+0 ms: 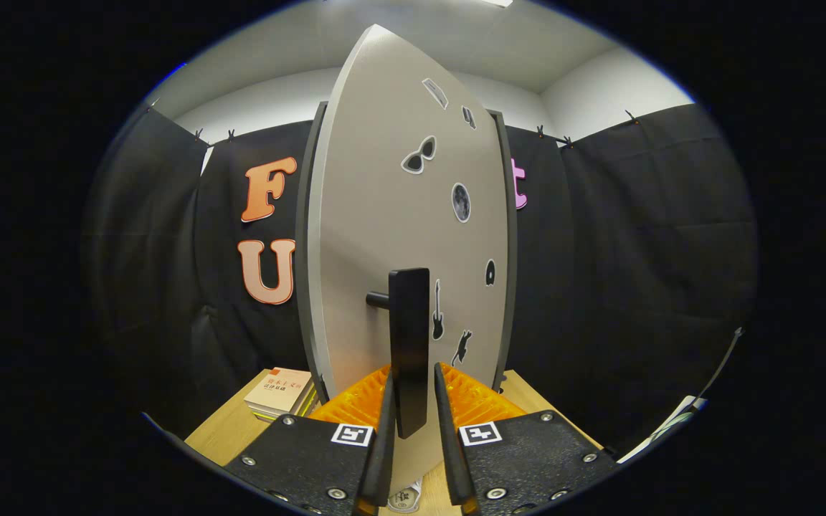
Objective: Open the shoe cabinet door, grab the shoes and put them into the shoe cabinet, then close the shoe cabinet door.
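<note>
The shoe cabinet's pale grey door (pixel 377 215), dotted with small stickers, stands upright right in front of me and looks swung partly out from the dark cabinet frame (pixel 302 251) behind it. A black bar handle (pixel 409 322) sticks out from the door on a short stub. My gripper (pixel 413 369) holds this handle: the bar runs down between the two fingers, and both fingers lie close against its sides. The cabinet's inside is hidden behind the door.
The cabinet stands on a light wooden table (pixel 223 433). A small stack of books (pixel 280 390) lies on the table left of the door's foot. A white sheet (pixel 664 426) hangs at the far right by the black cloth wall.
</note>
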`<state>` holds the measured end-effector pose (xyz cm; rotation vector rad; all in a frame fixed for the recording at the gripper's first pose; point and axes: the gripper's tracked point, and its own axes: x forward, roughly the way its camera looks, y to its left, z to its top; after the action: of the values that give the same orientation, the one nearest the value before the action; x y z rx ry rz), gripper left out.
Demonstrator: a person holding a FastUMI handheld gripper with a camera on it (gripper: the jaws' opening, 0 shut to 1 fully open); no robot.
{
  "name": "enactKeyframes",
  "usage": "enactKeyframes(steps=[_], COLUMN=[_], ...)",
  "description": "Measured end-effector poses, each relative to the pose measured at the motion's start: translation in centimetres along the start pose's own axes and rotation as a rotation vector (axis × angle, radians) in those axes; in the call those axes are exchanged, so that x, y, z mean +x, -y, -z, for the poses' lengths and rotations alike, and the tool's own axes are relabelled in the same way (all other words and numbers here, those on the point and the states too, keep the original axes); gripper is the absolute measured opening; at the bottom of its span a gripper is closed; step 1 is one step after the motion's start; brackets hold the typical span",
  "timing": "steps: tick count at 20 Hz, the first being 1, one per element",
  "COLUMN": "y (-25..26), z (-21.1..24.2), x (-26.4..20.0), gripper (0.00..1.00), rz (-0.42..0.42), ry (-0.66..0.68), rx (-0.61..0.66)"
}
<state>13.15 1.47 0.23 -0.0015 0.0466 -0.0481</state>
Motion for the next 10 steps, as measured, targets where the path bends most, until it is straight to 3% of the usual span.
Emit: enactKeyframes(steps=[10], y=[2.1], z=[0.5], x=[-0.3], gripper=[0.31], rz=[0.1], ry=[-0.001], rx=[0.004])
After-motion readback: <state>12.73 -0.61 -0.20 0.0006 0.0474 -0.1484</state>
